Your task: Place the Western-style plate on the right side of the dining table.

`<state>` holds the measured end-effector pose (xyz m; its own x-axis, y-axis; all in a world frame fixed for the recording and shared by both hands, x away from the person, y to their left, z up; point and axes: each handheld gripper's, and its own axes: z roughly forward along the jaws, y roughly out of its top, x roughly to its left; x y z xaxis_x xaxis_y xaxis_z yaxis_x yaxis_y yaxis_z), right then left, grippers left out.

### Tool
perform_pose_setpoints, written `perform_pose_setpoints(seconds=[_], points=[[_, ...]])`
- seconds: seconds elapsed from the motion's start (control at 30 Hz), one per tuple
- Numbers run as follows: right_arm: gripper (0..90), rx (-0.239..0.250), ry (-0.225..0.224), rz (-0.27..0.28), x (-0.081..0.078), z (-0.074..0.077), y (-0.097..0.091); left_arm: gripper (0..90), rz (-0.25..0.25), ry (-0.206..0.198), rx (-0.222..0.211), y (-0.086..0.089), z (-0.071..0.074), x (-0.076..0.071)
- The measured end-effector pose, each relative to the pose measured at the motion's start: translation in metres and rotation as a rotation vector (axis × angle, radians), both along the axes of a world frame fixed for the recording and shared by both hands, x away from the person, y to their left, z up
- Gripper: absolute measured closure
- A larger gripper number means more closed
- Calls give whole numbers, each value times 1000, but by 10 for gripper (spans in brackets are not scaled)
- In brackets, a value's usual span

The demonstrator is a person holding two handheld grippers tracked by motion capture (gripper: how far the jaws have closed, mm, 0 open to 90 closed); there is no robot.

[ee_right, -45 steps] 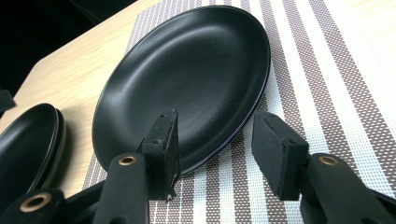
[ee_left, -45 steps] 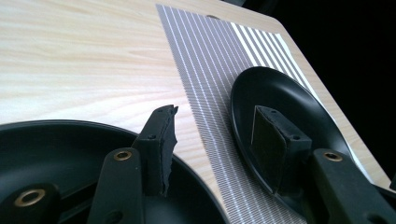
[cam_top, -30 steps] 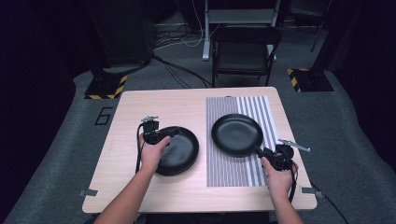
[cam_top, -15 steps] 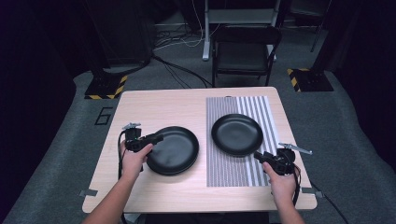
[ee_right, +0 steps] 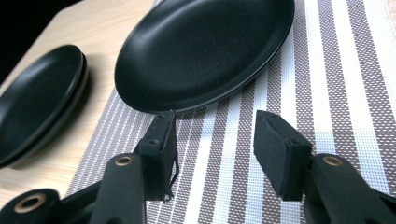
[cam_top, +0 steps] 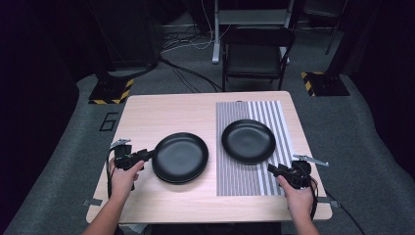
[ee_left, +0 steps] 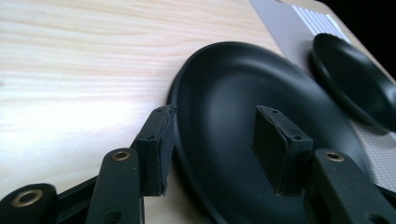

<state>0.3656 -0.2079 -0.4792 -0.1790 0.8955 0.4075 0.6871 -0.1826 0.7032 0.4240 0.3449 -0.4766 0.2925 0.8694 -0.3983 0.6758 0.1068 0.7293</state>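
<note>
A stack of black plates (cam_top: 180,157) lies on the wooden table (cam_top: 161,112), left of centre. My left gripper (cam_top: 150,154) is at its left rim. In the left gripper view the left gripper (ee_left: 215,116) stands open astride the top plate (ee_left: 224,84)'s rim, one jaw outside over the wood, the other over the plate's hollow. A single black plate (cam_top: 248,141) rests on the striped placemat (cam_top: 274,115). My right gripper (cam_top: 270,168) sits just short of its near rim, and the right gripper (ee_right: 215,123) stands open over the placemat (ee_right: 336,93) with nothing between its fingers.
A black chair (cam_top: 257,54) stands beyond the table's far edge, with cables on the floor around it. The stack of plates (ee_right: 37,102) lies beside the plate (ee_right: 205,51) on the mat. Bare wood runs along the table's far side and front edge.
My left hand has slid left, from over the stacked plates to their left rim. The right hand has drawn back slightly from the plate on the mat. Neither plate has moved.
</note>
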Motion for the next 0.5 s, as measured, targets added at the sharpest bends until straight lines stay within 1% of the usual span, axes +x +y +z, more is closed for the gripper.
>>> perform_pose_setpoints(seconds=[0.03,0.13,0.17,0.2,0.23,0.3,0.43,0.47,0.5], points=[[489,-7,2,3,0,-1,0,487,0,0,0,0,0,0],[489,-15,3,12,0,-3,0,487,18,5,-3,8,-3,-3],[488,-12,4,17,1,-5,0,487,19,8,0,10,-3,-4],[488,-11,10,13,1,-6,-1,487,28,0,10,14,-5,-6],[488,-11,10,13,1,-6,-1,487,28,0,10,14,-5,-6],[487,-17,17,13,1,-10,-2,487,39,2,26,19,-8,-7],[487,-52,30,10,0,-16,-1,485,29,10,24,24,-11,-7],[488,-65,27,15,1,-18,-1,485,25,19,25,25,-12,-6],[488,-65,27,15,1,-18,-1,485,22,23,28,26,-14,-6]])
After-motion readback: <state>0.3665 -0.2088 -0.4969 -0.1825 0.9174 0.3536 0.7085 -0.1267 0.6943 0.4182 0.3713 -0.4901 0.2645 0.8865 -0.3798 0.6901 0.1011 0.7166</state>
